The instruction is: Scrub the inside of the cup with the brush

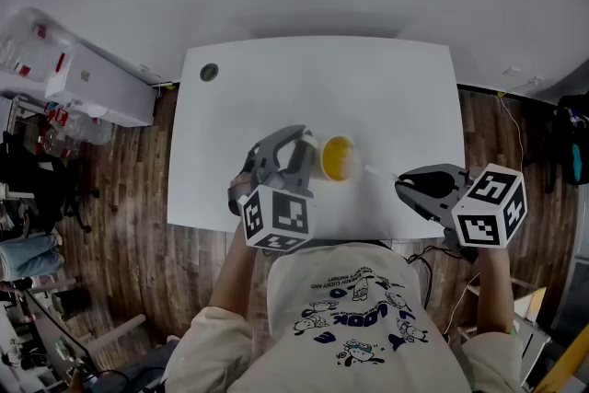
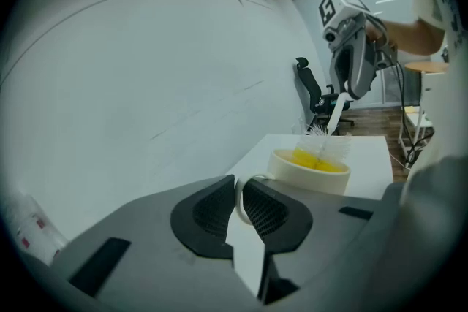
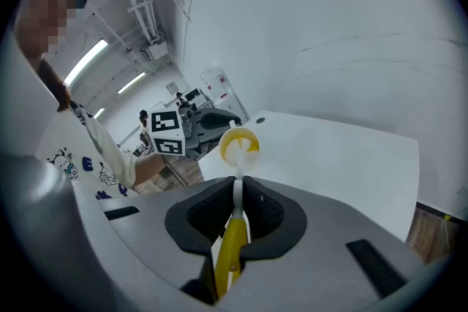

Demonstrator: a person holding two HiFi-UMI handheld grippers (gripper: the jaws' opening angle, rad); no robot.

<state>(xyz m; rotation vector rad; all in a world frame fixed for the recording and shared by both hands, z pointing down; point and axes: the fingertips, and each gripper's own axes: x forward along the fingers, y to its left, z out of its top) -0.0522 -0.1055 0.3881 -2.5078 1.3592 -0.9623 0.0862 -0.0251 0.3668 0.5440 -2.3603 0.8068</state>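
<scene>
1. Cup (image 1: 338,158), round and cream-coloured with a yellow inside, shows over the front part of the white worktop (image 1: 276,87), between the two grippers.
2. The left gripper (image 2: 240,199) is closed narrow on the cup's loop handle, one jaw on each side of it.
3. The right gripper (image 3: 238,202) clamps the thin white stem of a yellow-handled brush (image 3: 232,245) – its white bristle head sits inside the cup's mouth.

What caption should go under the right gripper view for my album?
Right tool clamps the brush, bristles at the mouth of the yellow-lined cup held by the left tool.
</scene>
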